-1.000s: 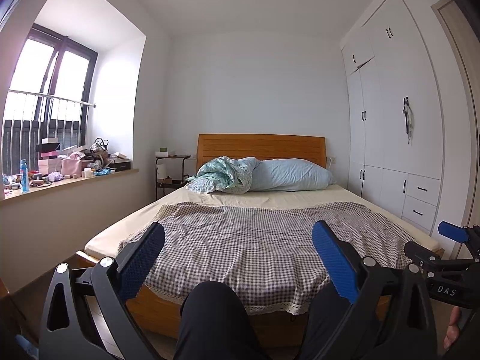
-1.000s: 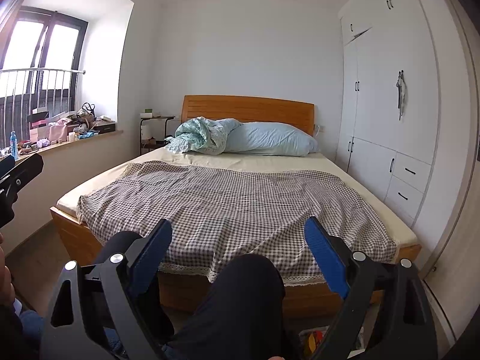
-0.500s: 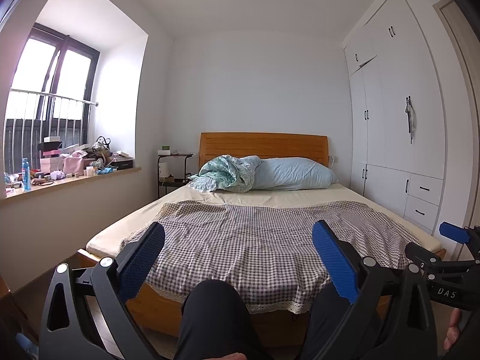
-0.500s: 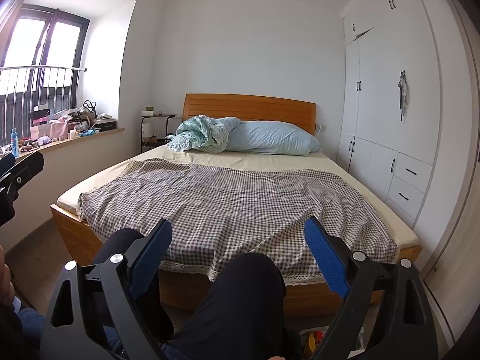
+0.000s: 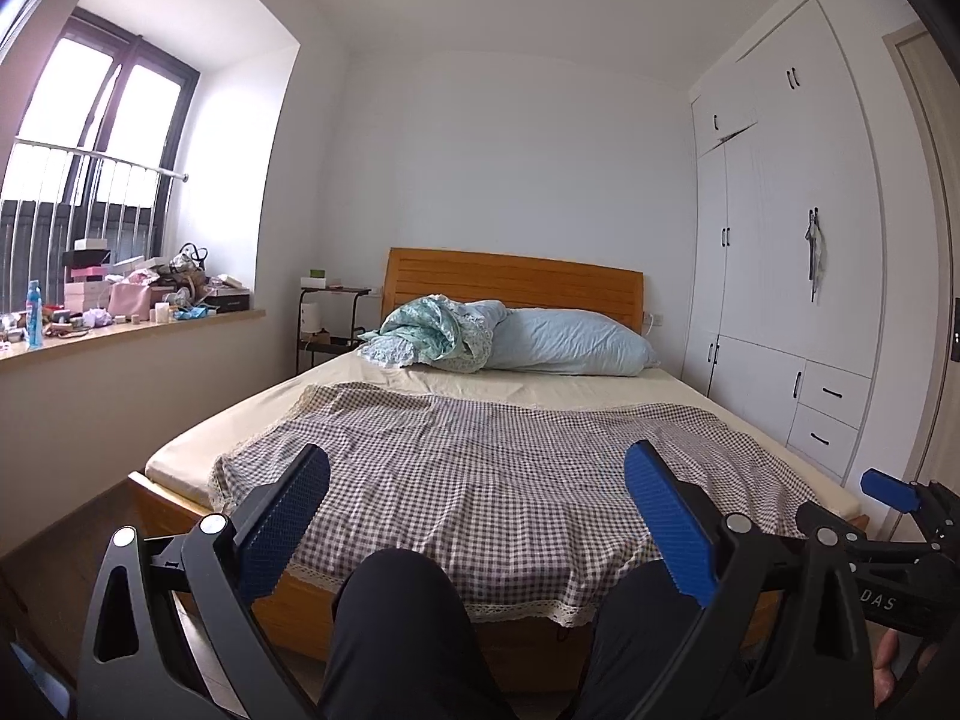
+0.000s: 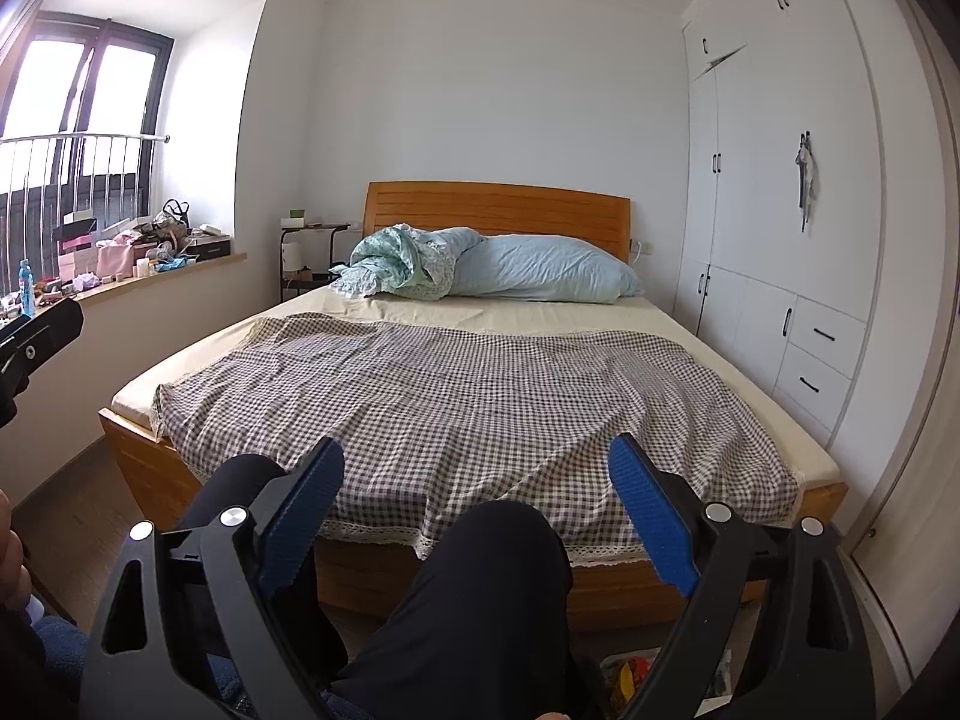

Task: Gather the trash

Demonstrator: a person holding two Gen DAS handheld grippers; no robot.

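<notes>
My left gripper (image 5: 477,456) is held open above a person's dark-trousered knees (image 5: 396,618), pointing at the bed, with nothing between its blue pads (image 5: 282,534). My right gripper (image 6: 476,450) is likewise open and empty over a knee (image 6: 498,564). A blue fingertip of the right gripper (image 5: 888,489) shows at the right edge of the left wrist view. Some colourful wrappers or packets (image 6: 630,675) lie on the floor at the foot of the bed, partly hidden by the right gripper's frame. The window sill (image 5: 138,324) carries a heap of boxes, bags and small clutter.
A wooden bed (image 6: 606,582) with a checked cover (image 6: 456,390), a blue pillow (image 6: 540,270) and bunched bedding fills the middle. White wardrobes (image 6: 780,228) line the right wall. A black bedside stand (image 5: 330,324) is by the headboard. A blue bottle (image 5: 33,312) stands on the sill.
</notes>
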